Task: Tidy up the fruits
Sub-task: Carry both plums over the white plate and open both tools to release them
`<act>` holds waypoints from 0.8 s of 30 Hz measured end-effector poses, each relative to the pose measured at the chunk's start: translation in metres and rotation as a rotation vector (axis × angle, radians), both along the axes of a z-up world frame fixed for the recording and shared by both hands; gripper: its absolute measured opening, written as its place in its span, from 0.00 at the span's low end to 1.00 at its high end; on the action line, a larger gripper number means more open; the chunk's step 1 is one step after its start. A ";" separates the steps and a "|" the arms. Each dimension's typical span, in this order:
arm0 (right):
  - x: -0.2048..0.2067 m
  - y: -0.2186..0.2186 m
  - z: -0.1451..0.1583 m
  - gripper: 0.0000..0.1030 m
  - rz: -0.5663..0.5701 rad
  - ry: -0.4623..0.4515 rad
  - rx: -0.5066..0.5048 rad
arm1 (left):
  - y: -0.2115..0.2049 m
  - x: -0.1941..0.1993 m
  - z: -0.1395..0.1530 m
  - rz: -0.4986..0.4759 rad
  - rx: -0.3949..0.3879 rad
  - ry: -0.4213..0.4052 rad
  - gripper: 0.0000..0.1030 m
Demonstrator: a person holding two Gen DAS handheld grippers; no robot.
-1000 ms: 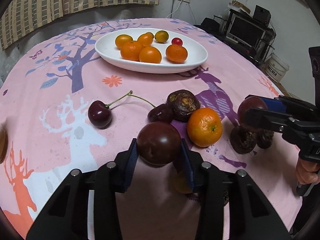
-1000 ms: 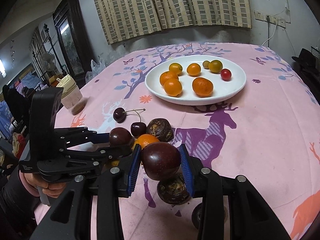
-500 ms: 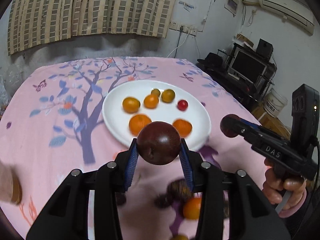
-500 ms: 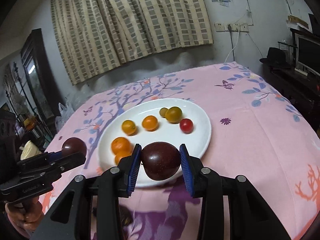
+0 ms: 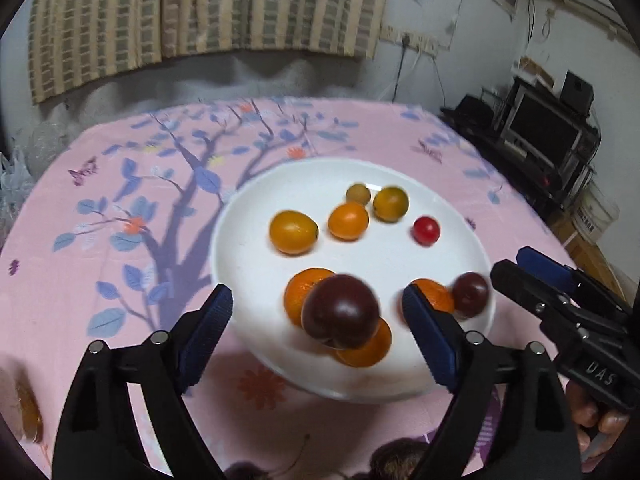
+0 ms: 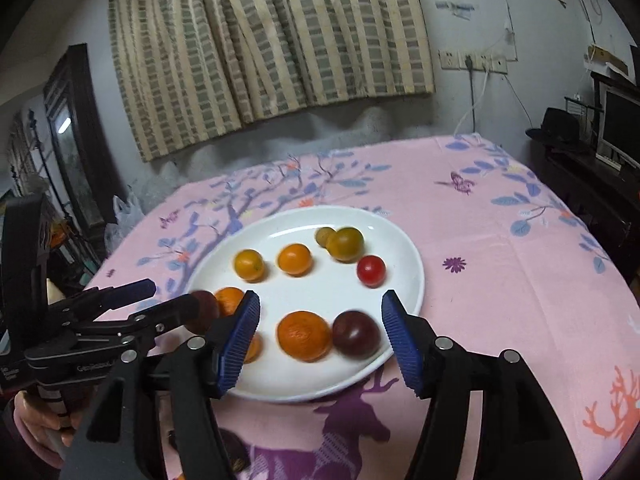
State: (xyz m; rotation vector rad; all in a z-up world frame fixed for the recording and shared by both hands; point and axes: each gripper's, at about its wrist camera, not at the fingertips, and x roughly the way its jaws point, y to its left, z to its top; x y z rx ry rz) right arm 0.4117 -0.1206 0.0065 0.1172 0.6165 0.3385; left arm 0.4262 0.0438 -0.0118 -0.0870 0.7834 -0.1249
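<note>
In the left wrist view, the left gripper (image 5: pixel 318 334), black with blue ribbed pads, has just been opening and now stands spread wide. A dark purple round plum (image 5: pixel 341 312), slightly blurred, sits in the gap over the near part of the white oval ceramic plate (image 5: pixel 240 280), touching neither pad. Whether it rests on the plate or on the orange tangerines (image 5: pixel 306 290) behind it cannot be told. At the right edge the right gripper (image 5: pixel 516 268) reaches in, its jaws parted, and a second, smaller dark plum (image 5: pixel 470 294) lies just beyond its tips at the plate's right rim. Farther back on the plate are a yellow-orange oval kumquat (image 5: pixel 293 232), a round orange fruit (image 5: pixel 348 221), two greenish-yellow ones (image 5: pixel 391 203) and a small red cherry tomato (image 5: pixel 426 231). The plate stands on a pink tablecloth printed with blue-leaved trees (image 5: pixel 120 216); striped beige curtains (image 5: pixel 200 12) hang on the far wall.

In the right wrist view, the right gripper (image 6: pixel 320 338) has likewise just been opening and stands spread. The dark plum (image 6: pixel 356 334) lies on the plate (image 6: pixel 412 276) between the pads but clear of both, touching a tangerine (image 6: pixel 304 336) on its left. The left gripper (image 6: pixel 160 300) comes in from the left with its plum (image 6: pixel 204 310) blurred at its tips. A purple deer print (image 6: pixel 352 420) shows on the near cloth.
</note>
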 end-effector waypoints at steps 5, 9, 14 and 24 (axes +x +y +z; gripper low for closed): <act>-0.041 -0.006 -0.004 0.71 0.091 0.040 0.006 | 0.023 -0.069 0.021 0.036 -0.008 -0.054 0.95; -0.072 0.002 -0.024 0.71 0.186 0.106 -0.100 | 0.042 -0.127 0.009 0.071 -0.049 -0.074 0.95; -0.111 0.020 -0.045 0.71 0.312 0.126 -0.259 | 0.048 -0.168 -0.013 0.112 -0.039 -0.025 0.95; -0.126 0.025 -0.064 0.69 0.361 0.171 -0.332 | 0.047 -0.186 -0.023 0.139 0.030 -0.027 0.95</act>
